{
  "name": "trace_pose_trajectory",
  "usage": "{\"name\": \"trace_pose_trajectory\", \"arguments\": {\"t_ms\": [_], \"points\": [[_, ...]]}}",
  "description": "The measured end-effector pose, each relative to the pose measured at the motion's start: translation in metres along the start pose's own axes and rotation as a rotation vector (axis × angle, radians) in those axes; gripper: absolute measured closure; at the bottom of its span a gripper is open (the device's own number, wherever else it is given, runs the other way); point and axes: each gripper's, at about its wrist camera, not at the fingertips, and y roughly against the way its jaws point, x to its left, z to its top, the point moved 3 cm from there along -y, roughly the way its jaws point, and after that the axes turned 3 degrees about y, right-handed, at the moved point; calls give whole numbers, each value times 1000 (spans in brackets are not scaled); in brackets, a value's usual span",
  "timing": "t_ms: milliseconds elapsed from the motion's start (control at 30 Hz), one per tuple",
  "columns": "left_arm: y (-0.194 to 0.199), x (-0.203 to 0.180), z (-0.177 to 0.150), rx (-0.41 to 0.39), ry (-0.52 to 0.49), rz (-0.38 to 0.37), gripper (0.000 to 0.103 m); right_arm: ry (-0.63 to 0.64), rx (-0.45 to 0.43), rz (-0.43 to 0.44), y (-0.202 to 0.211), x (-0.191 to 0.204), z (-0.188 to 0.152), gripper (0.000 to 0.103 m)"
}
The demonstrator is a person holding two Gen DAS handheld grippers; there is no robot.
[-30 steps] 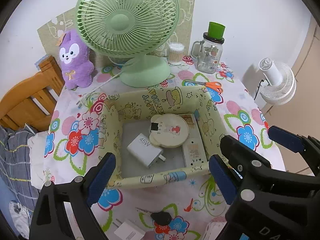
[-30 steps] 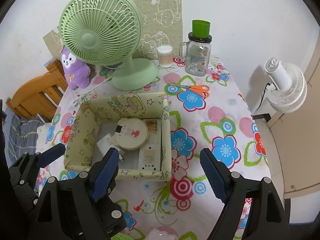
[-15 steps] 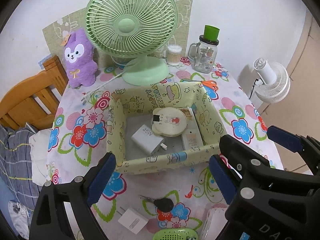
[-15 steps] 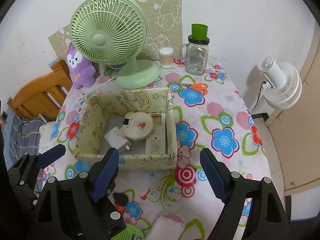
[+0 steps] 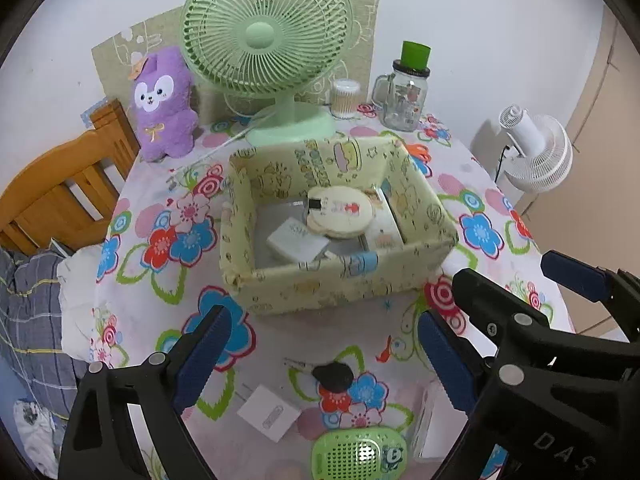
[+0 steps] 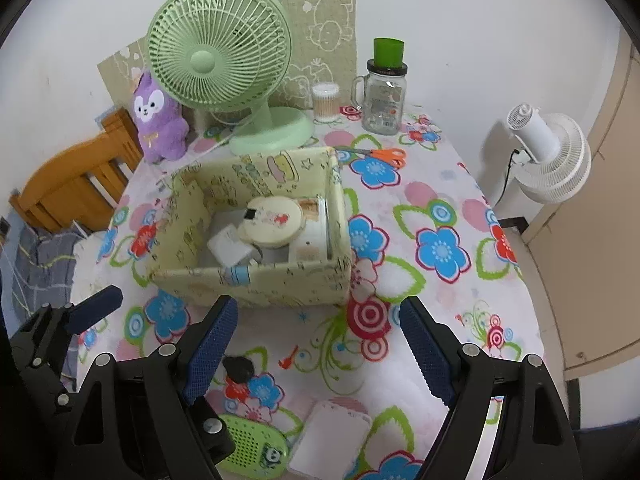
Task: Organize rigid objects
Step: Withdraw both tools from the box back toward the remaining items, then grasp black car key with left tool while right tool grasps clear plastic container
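In the left view the left hand-held gripper (image 5: 320, 344) gapes empty over the key (image 5: 333, 374) and plug (image 5: 269, 417) before the box (image 5: 336, 284) on the bench (image 5: 160, 320), while in the right view the right hand-held gripper (image 6: 318, 344) gapes empty too.

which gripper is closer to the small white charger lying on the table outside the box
Left. The left gripper hangs open almost directly over the white charger, which shows between its fingers. The right gripper, also open, is farther right, above the white case.
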Motion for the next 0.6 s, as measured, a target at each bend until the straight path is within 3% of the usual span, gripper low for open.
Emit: {"name": "trace_pose_trajectory", "arguments": {"t_ms": [600], "points": [[-22, 6, -52, 50, -13, -2, 7, -55, 71, -12, -20, -1, -57, 18]]}}
